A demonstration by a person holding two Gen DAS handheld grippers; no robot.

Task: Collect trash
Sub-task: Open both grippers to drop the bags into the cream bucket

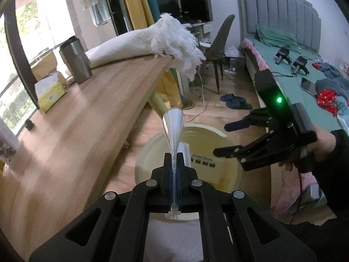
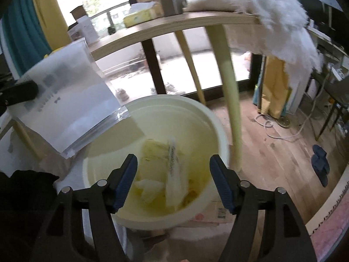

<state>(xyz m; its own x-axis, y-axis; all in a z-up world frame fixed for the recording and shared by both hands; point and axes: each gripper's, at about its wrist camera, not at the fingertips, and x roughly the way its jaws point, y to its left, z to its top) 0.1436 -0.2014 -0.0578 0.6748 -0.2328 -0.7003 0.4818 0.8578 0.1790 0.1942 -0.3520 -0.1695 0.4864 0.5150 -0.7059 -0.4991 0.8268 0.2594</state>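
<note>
Grippers tilt down toward the cream bin (image 2: 220, 131), your landmark beside the wooden table (image 1: 91, 118). Your left gripper (image 1: 174, 163) is clamped on a clear zip bag (image 1: 173, 128), seen edge-on in its own view and held above the bin's near rim; from the right wrist the bag (image 2: 72, 100) hangs over the bin's left edge. Your right gripper (image 2: 173, 183) hovers over the bin's mouth, jaws spread wide with nothing between them. A white wrapper (image 2: 174, 174) and yellowish scraps lie inside the bin, below those open fingers.
</note>
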